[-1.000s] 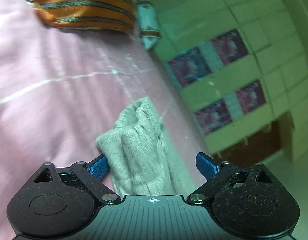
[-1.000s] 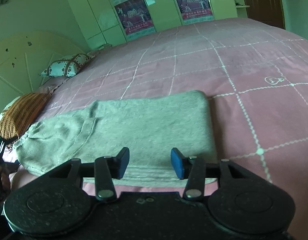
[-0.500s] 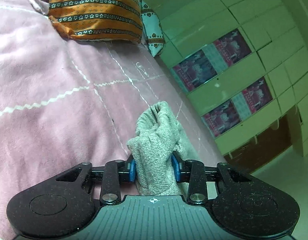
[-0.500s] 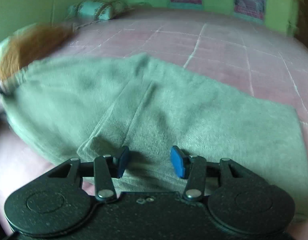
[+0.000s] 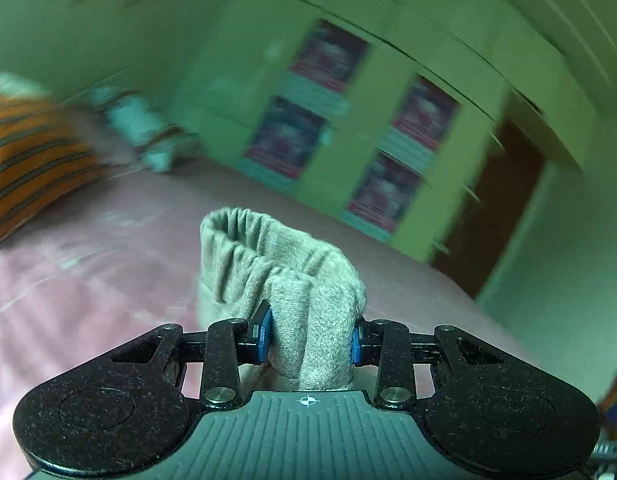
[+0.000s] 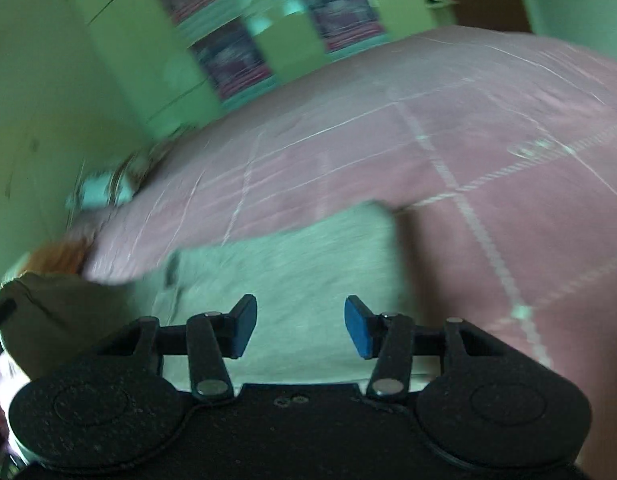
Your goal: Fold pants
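Note:
Grey pants (image 6: 300, 276) lie on the pink bed (image 6: 448, 120), partly folded, blurred by motion. My left gripper (image 5: 311, 334) is shut on the bunched elastic waistband end of the pants (image 5: 280, 264) and holds it raised above the bed (image 5: 88, 280). My right gripper (image 6: 300, 326) is open and empty, hovering just over the near part of the flat pants. At the far left of the right wrist view a lifted dark fold of the pants (image 6: 56, 312) shows.
An orange striped pillow (image 5: 32, 168) and a small teal patterned pillow (image 5: 140, 128) lie at the head of the bed. Green wardrobe doors with posters (image 5: 348, 128) stand behind the bed. A dark doorway (image 5: 504, 208) is at the right.
My left gripper closed on the waistband end and lifted it off the bed. My right gripper stayed open, dipped towards the pants and pulled back; both views are swinging.

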`<state>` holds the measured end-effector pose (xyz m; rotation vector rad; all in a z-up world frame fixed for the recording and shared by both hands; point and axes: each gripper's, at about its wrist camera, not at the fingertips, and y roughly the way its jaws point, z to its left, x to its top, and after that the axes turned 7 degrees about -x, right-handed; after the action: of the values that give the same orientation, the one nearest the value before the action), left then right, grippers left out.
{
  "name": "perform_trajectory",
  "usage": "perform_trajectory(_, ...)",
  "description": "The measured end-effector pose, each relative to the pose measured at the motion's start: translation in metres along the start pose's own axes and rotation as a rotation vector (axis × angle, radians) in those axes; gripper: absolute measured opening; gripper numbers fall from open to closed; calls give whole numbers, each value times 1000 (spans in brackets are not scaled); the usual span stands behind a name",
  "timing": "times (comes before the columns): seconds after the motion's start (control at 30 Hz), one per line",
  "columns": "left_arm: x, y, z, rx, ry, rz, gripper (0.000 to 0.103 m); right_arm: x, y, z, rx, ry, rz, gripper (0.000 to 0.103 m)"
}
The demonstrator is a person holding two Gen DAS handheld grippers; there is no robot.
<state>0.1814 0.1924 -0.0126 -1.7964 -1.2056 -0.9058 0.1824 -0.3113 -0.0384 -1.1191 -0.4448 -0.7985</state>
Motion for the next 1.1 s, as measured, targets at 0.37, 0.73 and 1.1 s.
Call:
perform_trajectory(0.37,-102,111,-236,-296,213,286,58,20,-43,-105,-21,189,-90,44)
perform_trajectory(0.73,-82,15,-172,-107,219,291,69,4,-18,-87,202,218,11,45)
perform_trajectory(1.1,-106,-53,-89,82,212,371,69,-23,30,-39,205,230,150,43)
